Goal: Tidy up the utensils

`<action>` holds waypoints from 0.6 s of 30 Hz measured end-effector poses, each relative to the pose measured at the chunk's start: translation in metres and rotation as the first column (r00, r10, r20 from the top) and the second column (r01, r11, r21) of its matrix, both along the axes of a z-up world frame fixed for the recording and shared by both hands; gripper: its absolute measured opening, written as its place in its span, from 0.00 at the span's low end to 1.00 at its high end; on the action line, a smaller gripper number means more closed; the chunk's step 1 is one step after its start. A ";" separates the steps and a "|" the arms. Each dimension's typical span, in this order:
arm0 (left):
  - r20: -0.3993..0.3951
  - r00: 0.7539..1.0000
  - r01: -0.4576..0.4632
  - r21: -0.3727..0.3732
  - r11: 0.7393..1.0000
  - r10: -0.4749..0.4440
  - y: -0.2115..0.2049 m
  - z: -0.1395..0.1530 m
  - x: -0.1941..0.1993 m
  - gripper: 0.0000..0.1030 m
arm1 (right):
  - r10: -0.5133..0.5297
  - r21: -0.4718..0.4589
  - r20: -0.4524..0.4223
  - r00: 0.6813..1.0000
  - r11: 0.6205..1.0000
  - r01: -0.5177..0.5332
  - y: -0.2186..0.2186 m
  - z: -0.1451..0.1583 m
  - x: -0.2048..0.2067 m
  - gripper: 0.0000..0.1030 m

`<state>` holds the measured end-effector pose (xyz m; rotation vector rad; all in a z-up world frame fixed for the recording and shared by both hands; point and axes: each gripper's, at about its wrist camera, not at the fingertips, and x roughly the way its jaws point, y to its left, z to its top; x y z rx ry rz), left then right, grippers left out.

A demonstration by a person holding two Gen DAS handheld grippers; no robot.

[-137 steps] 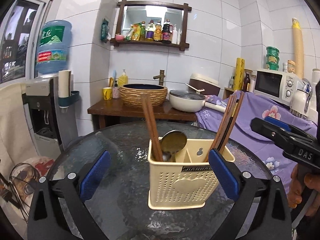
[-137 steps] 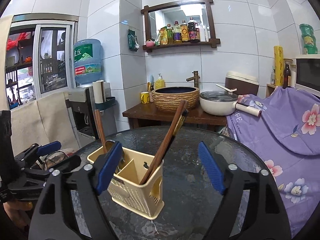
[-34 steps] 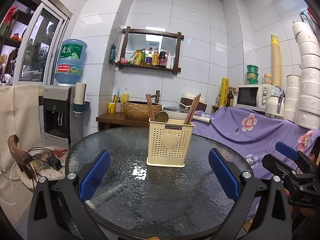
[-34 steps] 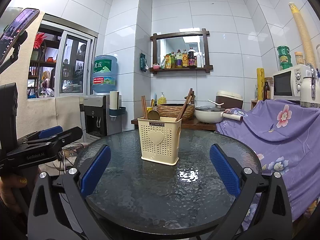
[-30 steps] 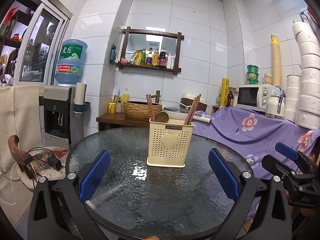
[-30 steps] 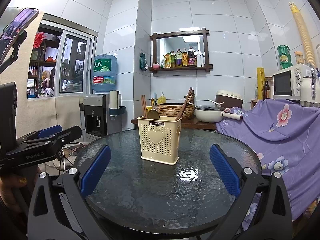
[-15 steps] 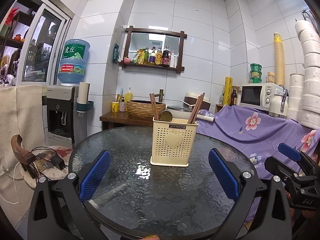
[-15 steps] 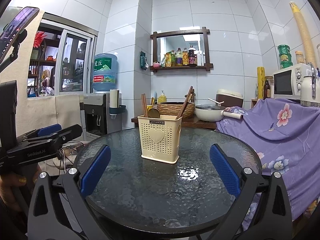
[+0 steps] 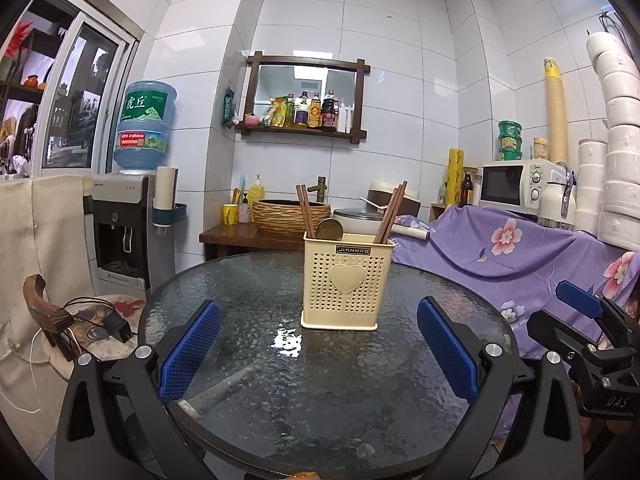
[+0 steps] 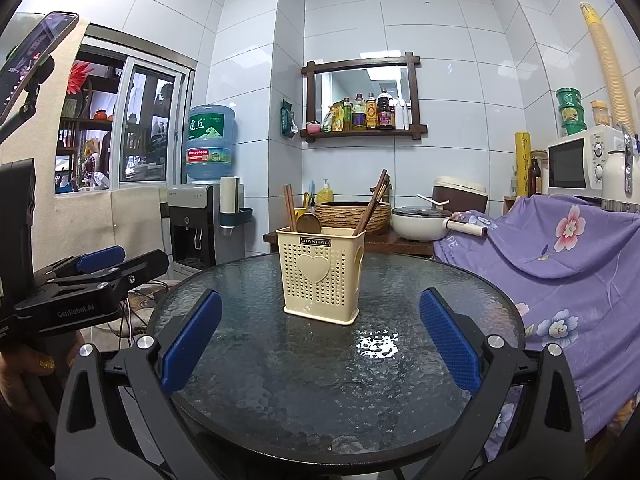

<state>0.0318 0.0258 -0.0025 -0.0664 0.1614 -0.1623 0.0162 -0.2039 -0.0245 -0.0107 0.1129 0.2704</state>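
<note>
A cream perforated utensil holder (image 9: pixel 346 282) (image 10: pixel 322 274) with a heart on its front stands upright at the middle of the round glass table (image 9: pixel 320 392) (image 10: pixel 320 380). Brown chopsticks (image 9: pixel 306 212) (image 10: pixel 372 204) and a round spoon (image 9: pixel 329 229) (image 10: pixel 309 224) stick up from it. My left gripper (image 9: pixel 318 354) is open and empty, held back over the table's near edge. My right gripper (image 10: pixel 318 348) is likewise open and empty, well short of the holder. Each gripper also shows at the side of the other's view.
A purple flowered cloth (image 10: pixel 560 256) covers a counter at the right, with a microwave (image 9: pixel 514 186) on it. Behind the table is a wooden stand with a wicker basin (image 9: pixel 290 216) and a pot (image 10: pixel 420 222). A water dispenser (image 9: pixel 124 224) and a chair with cables (image 9: pixel 80 320) are at the left.
Both grippers have pulled far back from the holder since 4.6 s ago and tilted up slightly. In the last second the views shift only a little. Both stay open.
</note>
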 end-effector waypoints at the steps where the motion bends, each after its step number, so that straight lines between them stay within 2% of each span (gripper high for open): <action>1: 0.000 1.000 -0.001 0.000 1.000 0.001 0.000 0.000 0.000 0.94 | 0.000 0.000 0.000 1.000 1.000 0.000 0.000 0.000 0.000 0.94; 18: -0.003 1.000 -0.013 -0.002 1.000 0.013 0.001 0.000 0.000 0.94 | -0.009 0.001 -0.009 1.000 1.000 0.009 0.003 -0.001 0.002 0.94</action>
